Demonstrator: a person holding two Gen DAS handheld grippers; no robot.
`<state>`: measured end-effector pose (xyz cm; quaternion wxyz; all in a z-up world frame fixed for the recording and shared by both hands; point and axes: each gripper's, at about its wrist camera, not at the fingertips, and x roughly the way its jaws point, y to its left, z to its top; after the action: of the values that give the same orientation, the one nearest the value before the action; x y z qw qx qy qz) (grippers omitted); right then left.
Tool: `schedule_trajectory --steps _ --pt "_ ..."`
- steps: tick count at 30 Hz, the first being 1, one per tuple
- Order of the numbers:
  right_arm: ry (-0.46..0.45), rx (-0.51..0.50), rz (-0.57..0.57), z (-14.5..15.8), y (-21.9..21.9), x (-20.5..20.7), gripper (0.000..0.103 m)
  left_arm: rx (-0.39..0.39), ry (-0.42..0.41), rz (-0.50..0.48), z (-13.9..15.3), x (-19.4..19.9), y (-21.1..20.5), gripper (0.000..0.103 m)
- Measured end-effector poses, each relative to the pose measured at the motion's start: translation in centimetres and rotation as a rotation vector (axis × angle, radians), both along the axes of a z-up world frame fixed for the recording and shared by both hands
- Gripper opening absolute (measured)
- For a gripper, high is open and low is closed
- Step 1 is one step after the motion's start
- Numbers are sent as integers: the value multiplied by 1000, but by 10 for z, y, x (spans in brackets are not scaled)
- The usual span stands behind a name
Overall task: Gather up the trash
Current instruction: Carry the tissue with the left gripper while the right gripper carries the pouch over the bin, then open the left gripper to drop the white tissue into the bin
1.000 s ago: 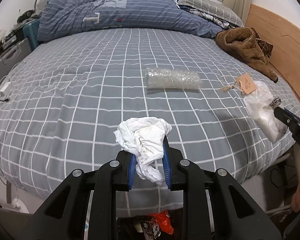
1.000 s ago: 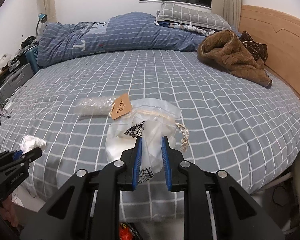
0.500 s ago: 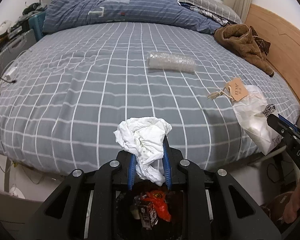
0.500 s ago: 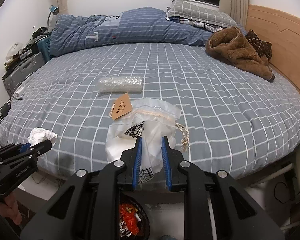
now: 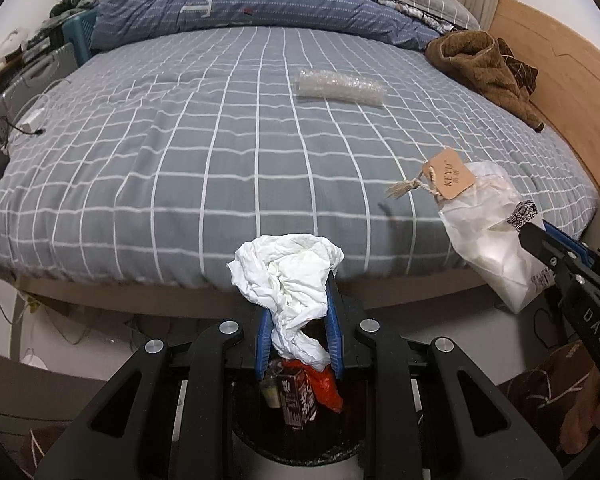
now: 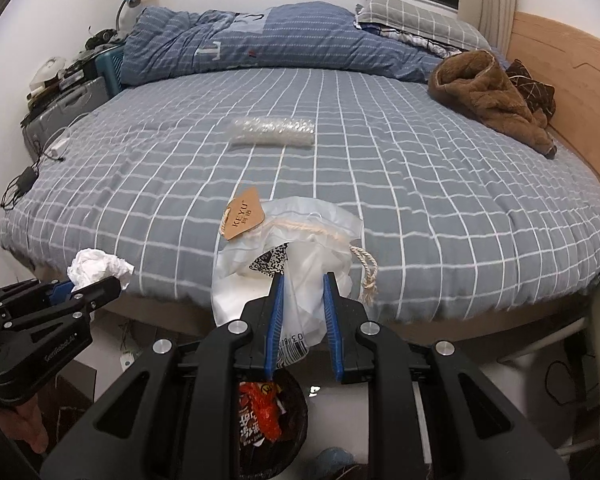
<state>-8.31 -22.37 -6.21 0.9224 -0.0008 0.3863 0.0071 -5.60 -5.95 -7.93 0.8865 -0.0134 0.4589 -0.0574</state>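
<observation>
Left tongs: the left gripper (image 5: 299, 334), at the bottom centre of its own view, was clamped on a crumpled white tissue (image 5: 288, 280) that bulged up above the blue pads.

Right tongs: the right gripper (image 6: 302, 320), bottom centre of the right view, pinched a translucent plastic bag (image 6: 288, 248) by its lower part, so the bag stood up above the fingers with its brown paper tag (image 6: 244, 218) and rope drawstring (image 6: 366, 268) hanging loose.

Bin: a dark round trash bin (image 5: 300, 446) sat on the floor at the foot of the bed, low in both views, with an orange wrapper (image 5: 324, 386) and a small carton (image 5: 298, 402) already inside.

Why held so: the tissue hung almost directly over the bin mouth, which I took as lining up for a drop. The bag appeared above the bin's far rim in the right view, though the wide lens made it hard to tell how well it was centred.

Still to collect: a roll of bubble wrap (image 6: 272, 132) lay on the bed (image 5: 160, 152), in the upper middle of both views, well apart from both tools.

Not trash, likely: a brown fleece garment (image 6: 488, 100) was heaped at the upper right by the wooden headboard (image 6: 580, 92), and a folded blue duvet (image 6: 260, 40) lay along the top.

Next move, as I judged: parting each pair of fingers over the bin, with the light bag the likelier to drift past the rim.
</observation>
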Motion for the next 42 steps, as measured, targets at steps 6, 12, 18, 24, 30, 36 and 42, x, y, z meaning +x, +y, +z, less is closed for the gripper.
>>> schedule_trajectory --steps 6,12,18,24,30,36,42 --pt "19 -4 4 -7 4 -19 19 1 17 -1 -5 -18 -1 22" --pt "54 -6 14 -17 10 -36 19 -2 37 -5 -11 -33 -1 22" --pt "106 0 28 -33 15 -49 19 -35 74 -11 -22 -48 -3 22" --pt "181 3 29 -58 13 -52 19 -32 116 -11 -46 -48 0 22" --pt "275 -1 24 -89 8 -46 19 -23 173 -18 -77 -38 -3 22" --pt "316 -1 10 -107 3 -41 19 -12 224 -36 -104 -26 -14 22" --pt "338 3 -30 -119 -12 -38 19 7 249 -58 -123 -18 -29 24"
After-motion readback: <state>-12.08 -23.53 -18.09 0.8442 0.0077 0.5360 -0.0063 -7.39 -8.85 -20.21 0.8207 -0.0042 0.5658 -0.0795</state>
